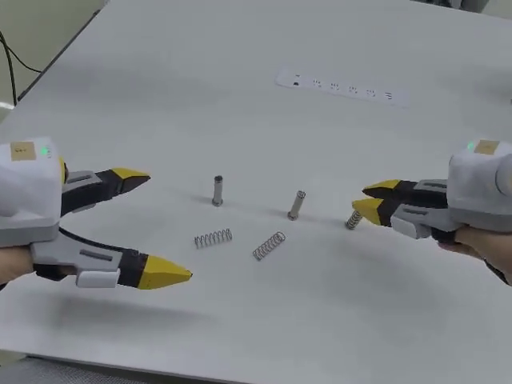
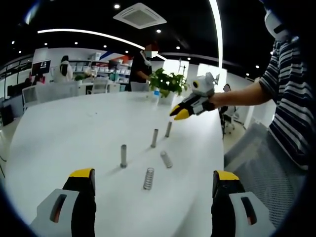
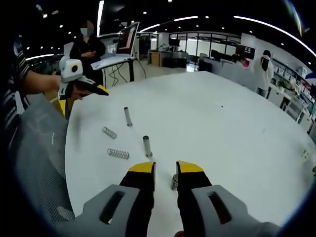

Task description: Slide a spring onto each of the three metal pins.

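Three short metal pins stand on the white table point(image 1: 240, 72): one at the left point(image 1: 218, 190), one in the middle point(image 1: 297, 204), one at the right point(image 1: 354, 219) that looks ribbed, as if wrapped in a coil. Two loose springs point(image 1: 213, 238) point(image 1: 270, 246) lie in front of the pins. My left gripper point(image 1: 156, 226) hovers wide open left of the springs, with nothing between its jaws point(image 2: 154, 174). My right gripper point(image 1: 366, 200) hangs just beside the right pin point(image 3: 174, 181), its jaws a narrow gap apart point(image 3: 165, 168) and holding nothing.
A white power strip point(image 1: 344, 86) lies at the back of the table. The table's near edge runs just below the grippers. A potted plant point(image 2: 168, 81) stands at the table's far end, and people stand in the office behind.
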Demonstrator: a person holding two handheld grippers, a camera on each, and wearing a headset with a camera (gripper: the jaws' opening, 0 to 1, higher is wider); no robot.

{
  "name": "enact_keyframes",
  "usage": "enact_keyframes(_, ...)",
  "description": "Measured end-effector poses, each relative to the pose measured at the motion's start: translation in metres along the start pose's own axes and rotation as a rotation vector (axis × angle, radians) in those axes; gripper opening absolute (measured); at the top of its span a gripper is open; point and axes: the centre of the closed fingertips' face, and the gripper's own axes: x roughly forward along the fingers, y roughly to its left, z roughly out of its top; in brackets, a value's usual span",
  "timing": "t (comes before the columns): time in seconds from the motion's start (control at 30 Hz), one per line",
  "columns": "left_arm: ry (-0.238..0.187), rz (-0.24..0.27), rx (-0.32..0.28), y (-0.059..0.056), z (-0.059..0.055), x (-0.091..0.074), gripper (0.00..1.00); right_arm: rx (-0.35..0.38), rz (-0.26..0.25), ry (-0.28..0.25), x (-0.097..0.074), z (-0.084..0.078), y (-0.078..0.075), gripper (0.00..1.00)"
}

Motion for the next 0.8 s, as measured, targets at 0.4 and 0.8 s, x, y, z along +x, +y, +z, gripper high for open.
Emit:
enact_keyframes(0.4,0.0,-0.005,-0.004,-0.002,0.0,0.0,0.96,0.075,0.041,-0.019,-0.002,-0.009,0.027,0.15)
enact_keyframes(0.8,0.001,-0.003,-0.007,-0.004,-0.003,-0.002,0.96,0.103,0.056,0.0,-0.007,-0.031,0.041,0.15)
